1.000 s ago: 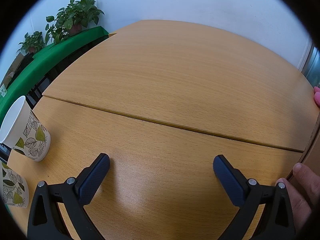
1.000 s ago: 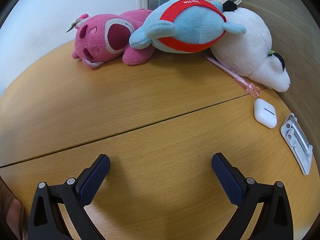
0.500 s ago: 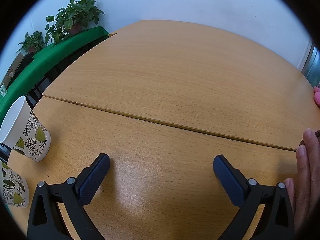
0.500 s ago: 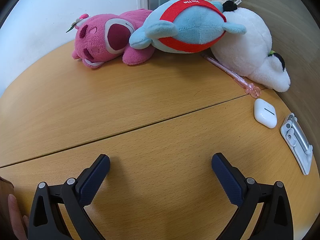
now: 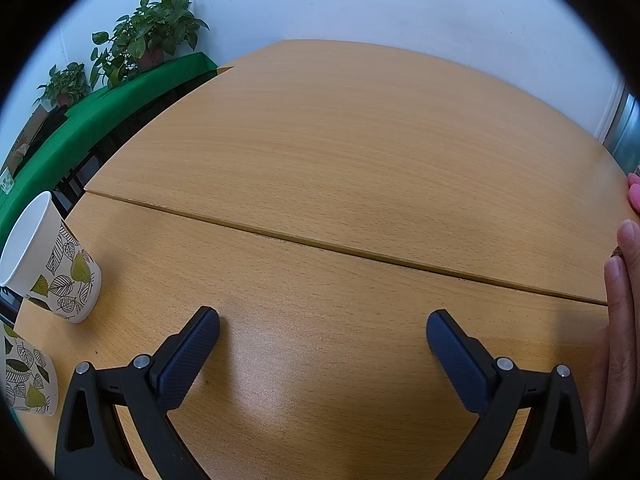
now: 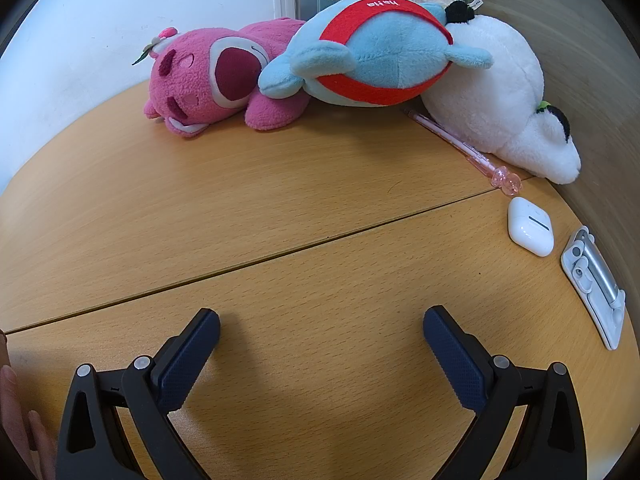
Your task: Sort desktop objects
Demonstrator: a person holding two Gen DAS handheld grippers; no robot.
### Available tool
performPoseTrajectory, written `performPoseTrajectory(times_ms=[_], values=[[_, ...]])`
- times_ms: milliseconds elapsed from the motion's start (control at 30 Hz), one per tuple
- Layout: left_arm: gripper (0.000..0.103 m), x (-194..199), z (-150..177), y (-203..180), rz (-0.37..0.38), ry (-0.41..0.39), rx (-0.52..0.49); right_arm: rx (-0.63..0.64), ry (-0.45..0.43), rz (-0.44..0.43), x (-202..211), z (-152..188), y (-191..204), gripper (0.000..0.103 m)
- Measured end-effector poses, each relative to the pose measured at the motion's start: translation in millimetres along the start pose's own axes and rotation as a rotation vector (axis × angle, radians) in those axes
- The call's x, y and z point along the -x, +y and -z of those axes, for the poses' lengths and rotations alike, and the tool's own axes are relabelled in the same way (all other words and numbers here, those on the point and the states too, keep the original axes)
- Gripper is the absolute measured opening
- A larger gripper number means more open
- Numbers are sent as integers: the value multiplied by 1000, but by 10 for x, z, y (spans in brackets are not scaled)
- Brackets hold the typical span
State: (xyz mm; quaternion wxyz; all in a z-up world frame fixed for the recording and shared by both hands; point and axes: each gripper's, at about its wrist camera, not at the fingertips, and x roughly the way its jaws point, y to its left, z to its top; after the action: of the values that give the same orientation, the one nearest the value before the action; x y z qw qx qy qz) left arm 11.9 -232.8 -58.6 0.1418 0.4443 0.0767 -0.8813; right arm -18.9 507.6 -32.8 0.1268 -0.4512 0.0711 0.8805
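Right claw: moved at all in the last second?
No. The right claw sits the same against the table seam, and the earbuds case and pink plush hold their places in view. Open, empty.

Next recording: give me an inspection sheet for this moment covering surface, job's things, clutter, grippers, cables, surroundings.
Surface: wooden table in two sections with a seam across it.
Job's things: pink plush bear, blue and red plush and white plush piled at the far edge; pink pen lying beside the white plush; white earbud case; folded phone stand; two leaf-print paper cups upright on the left.
Clutter: nothing seen.
Grippers: left gripper and right gripper, both with jaws wide apart, empty, over bare wood.
Cables: nothing seen.
Surroundings: white wall, potted plants on a green-covered bench.
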Motion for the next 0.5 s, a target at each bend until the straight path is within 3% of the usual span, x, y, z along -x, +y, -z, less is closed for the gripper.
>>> performPoseTrajectory(times_ms=[500], values=[[103, -3, -4, 0, 0, 1, -1, 0, 0, 0, 14, 3, 0, 103]])
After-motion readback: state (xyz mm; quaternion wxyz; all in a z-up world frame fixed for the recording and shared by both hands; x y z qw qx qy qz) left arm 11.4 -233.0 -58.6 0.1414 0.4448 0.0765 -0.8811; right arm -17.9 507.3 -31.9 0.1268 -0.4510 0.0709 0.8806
